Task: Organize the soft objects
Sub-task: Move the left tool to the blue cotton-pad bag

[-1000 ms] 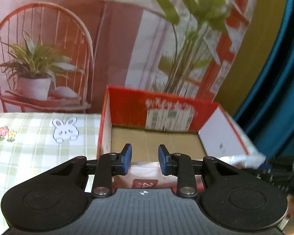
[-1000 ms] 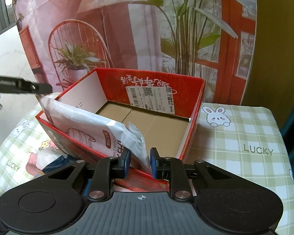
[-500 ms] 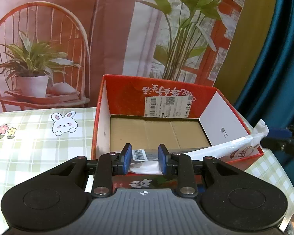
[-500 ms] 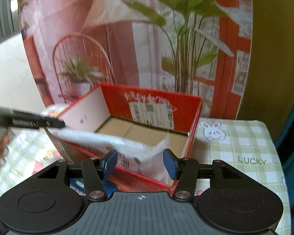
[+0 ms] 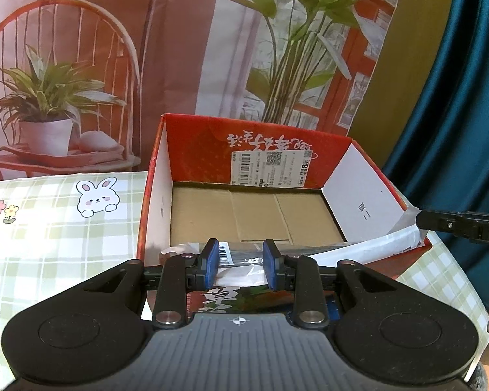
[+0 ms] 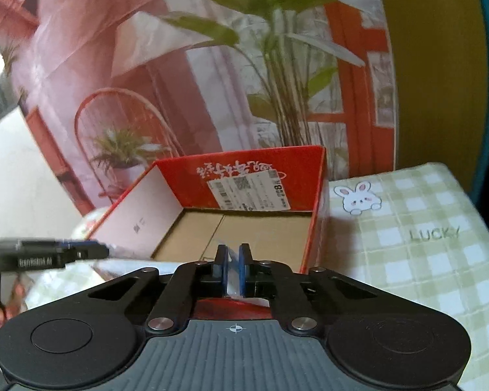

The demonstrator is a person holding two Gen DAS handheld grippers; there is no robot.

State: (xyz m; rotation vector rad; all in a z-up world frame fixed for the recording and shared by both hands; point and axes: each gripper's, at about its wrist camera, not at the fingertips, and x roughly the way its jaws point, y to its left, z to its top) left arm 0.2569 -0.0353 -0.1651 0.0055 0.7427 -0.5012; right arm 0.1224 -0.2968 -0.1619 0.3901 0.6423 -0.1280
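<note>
The left gripper (image 5: 240, 265) hovers at the near wall of the red cardboard box (image 5: 192, 140), its blue pads apart around a plastic-wrapped package (image 5: 358, 249) lying across the box's near edge. The box sits on a green checked tablecloth (image 5: 49, 244) with a bunny print. The right gripper (image 5: 463, 226) reaches in from the right at the package's far end.

Left claw (image 5: 240, 262) parted; right claw (image 6: 233, 265) nearly closed.

Box (image 5: 192, 137): glossy red printed card outside, matt brown corrugated floor, white paper label. Package (image 5: 368, 247): shiny crinkled plastic film. Tablecloth (image 5: 49, 228): matt checked cloth. Left gripper (image 5: 241, 262), lower centre: matt black plastic, blue rubbery pads, metal rivets.
</note>
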